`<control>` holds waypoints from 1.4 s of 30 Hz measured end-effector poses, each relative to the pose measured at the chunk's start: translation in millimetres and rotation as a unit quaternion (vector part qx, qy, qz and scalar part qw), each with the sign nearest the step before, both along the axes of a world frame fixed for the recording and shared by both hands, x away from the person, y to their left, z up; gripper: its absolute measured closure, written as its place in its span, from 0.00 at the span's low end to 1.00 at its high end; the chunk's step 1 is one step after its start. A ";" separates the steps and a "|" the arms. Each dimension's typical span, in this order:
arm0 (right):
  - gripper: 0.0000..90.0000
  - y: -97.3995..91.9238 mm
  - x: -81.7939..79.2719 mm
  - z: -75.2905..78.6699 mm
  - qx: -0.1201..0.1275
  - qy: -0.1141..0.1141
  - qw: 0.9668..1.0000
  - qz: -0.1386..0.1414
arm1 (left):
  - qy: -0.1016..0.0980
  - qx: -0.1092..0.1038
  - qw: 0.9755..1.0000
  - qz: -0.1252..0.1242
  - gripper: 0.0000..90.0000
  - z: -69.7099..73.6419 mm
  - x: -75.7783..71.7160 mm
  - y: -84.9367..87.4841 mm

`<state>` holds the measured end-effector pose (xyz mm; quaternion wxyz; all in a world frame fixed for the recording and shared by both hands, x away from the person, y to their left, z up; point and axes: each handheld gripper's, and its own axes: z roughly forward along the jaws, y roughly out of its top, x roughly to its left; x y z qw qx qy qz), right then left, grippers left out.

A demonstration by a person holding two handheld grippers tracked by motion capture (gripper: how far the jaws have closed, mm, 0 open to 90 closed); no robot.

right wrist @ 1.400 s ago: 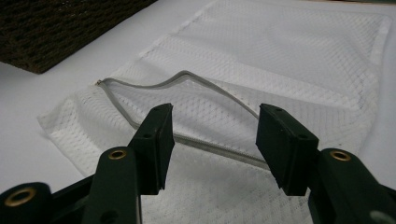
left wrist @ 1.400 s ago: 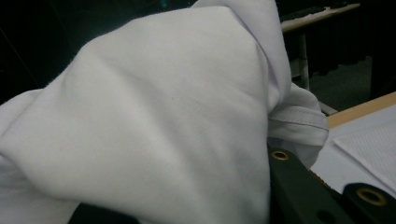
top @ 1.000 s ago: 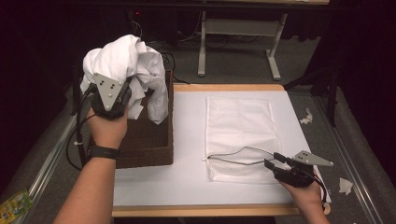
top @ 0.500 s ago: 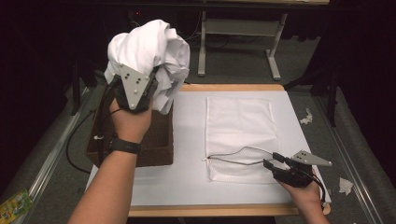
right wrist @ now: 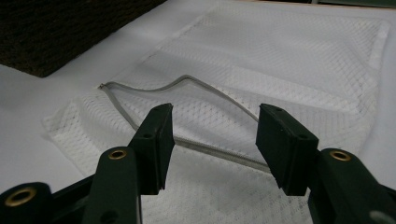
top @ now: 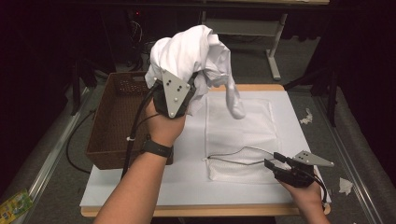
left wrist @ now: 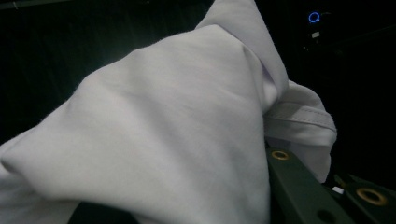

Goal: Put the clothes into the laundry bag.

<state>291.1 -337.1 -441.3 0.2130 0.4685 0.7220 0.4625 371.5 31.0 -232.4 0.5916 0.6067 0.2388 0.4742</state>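
As our left gripper (top: 180,81) stays clamped on the white garment (top: 194,53), we have carried it from above the wicker basket (top: 114,121) toward the mesh laundry bag (top: 240,135) | right gripper (top: 276,161), jaws apart and empty, waits just before the bag's gaping zipper mouth (right wrist: 187,100) | loading looks next.

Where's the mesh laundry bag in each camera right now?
High view: mesh laundry bag lies flat right of centre, on the white table.
Left gripper view: white garment blocks it.
Right gripper view: straight ahead, beyond the open jaws.
Shared landmark: its grey zipper opening.
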 end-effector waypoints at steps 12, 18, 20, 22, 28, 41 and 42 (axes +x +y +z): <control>0.53 1.6 1.0 0.2 -0.003 -0.003 1.000 0.005 | -0.001 0.022 1.000 0.010 0.90 -20.3 -15.3 5.5; 0.53 1.7 0.1 1.1 -0.004 -0.007 1.000 0.003 | 0.039 0.032 0.999 0.012 0.90 -47.9 -9.7 -1.8; 0.53 0.0 0.0 1.6 -0.004 -0.010 1.000 -0.002 | 0.050 0.033 0.998 0.013 0.90 -59.6 -7.2 -6.5; 0.54 -2.7 -0.4 2.0 -0.003 -0.012 1.000 -0.007 | 0.064 0.032 0.997 0.013 0.90 -70.4 -4.6 -11.7; 0.59 -12.1 0.6 1.1 -0.009 -0.020 0.999 -0.025 | 0.103 0.031 0.994 0.012 0.90 -101.5 0.5 -33.1; 0.67 -38.8 42.5 -1.3 -0.043 -0.011 0.996 -0.081 | 0.144 0.013 0.990 0.007 0.89 -153.1 -5.6 -48.4; 0.66 -40.1 51.4 -2.9 -0.057 -0.008 0.995 -0.087 | 0.142 0.013 0.990 0.005 0.89 -153.7 -7.2 -47.8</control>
